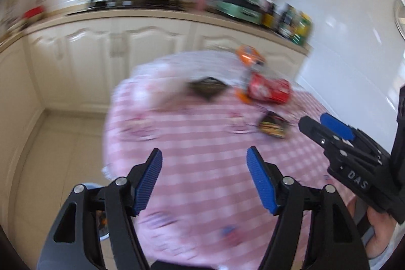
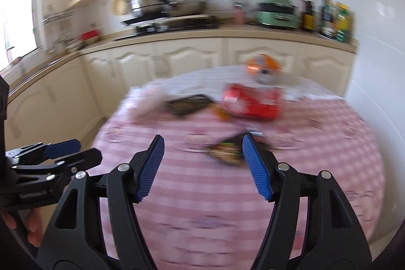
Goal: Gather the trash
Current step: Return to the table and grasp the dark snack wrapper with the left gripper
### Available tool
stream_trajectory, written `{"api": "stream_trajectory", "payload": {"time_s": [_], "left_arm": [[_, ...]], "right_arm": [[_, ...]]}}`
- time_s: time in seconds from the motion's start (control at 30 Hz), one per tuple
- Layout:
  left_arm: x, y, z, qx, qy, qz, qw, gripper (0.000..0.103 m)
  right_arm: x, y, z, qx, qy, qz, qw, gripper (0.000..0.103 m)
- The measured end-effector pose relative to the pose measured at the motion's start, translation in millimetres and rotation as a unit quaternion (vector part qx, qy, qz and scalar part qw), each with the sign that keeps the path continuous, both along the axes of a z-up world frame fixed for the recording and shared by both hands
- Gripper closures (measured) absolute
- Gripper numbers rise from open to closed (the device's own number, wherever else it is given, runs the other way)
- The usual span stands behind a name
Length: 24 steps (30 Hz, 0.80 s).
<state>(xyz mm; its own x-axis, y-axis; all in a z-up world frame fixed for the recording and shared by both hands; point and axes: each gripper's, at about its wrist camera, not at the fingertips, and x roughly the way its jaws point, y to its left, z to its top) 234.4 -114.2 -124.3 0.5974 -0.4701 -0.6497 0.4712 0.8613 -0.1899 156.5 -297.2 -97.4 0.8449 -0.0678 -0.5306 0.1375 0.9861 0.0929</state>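
A round table in a pink checked cloth (image 1: pixel 202 168) (image 2: pixel 202 194) carries blurred litter at its far side. I see a red bag (image 1: pixel 268 91) (image 2: pixel 253 101), an orange packet (image 1: pixel 249 56) (image 2: pixel 262 65), a dark flat wrapper (image 1: pixel 207 87) (image 2: pixel 188 104) and a small colourful wrapper (image 1: pixel 272 125) (image 2: pixel 225 152). My left gripper (image 1: pixel 204 149) (image 2: pixel 87 149) hovers open above the near cloth with nothing between its blue pads. My right gripper (image 2: pixel 203 138) (image 1: pixel 314 119) is also open and empty; the small wrapper lies just beyond its right finger.
Cream cabinets (image 2: pixel 177 57) and a counter run behind the table with pots (image 2: pixel 149 1), a green appliance (image 2: pixel 277 12) and bottles (image 2: pixel 336 19). A white wall (image 1: pixel 354 29) stands at the right. Tiled floor (image 1: pixel 55 148) lies left of the table.
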Motion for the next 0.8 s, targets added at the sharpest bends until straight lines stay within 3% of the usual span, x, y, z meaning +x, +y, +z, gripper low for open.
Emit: {"api": "stream_trajectory", "payload": {"time_s": [0.1, 0.33, 0.43, 0.63, 0.8], "left_arm": [[4.7, -44.8, -4.4, 0.018, 0.008, -0.038, 0.9991, 0.035], [28.6, -123.7, -24.1, 0.071, 0.030, -0.083, 0.9936, 0.035], [37.5, -143.1, -33.1, 0.088, 0.038, -0.095, 0.9909, 0.035], [54.0, -161.7, -45.1, 0.104, 0.048, -0.093, 0.9891, 0.036], [55.7, -162.2, -44.4, 0.102, 0.046, -0.092, 0.9895, 0.059]], "right_arm": [[-4.3, -45.0, -5.2, 0.008, 0.011, -0.035, 0.999, 0.036], [7.6, -94.8, -24.3, 0.032, 0.042, -0.059, 0.997, 0.034], [15.4, -108.1, -30.5, 0.065, 0.055, -0.051, 0.995, 0.034], [31.7, -119.4, -28.6, 0.067, 0.061, -0.048, 0.995, 0.033], [51.2, -120.2, -28.2, 0.072, 0.069, -0.041, 0.994, 0.033]]}}
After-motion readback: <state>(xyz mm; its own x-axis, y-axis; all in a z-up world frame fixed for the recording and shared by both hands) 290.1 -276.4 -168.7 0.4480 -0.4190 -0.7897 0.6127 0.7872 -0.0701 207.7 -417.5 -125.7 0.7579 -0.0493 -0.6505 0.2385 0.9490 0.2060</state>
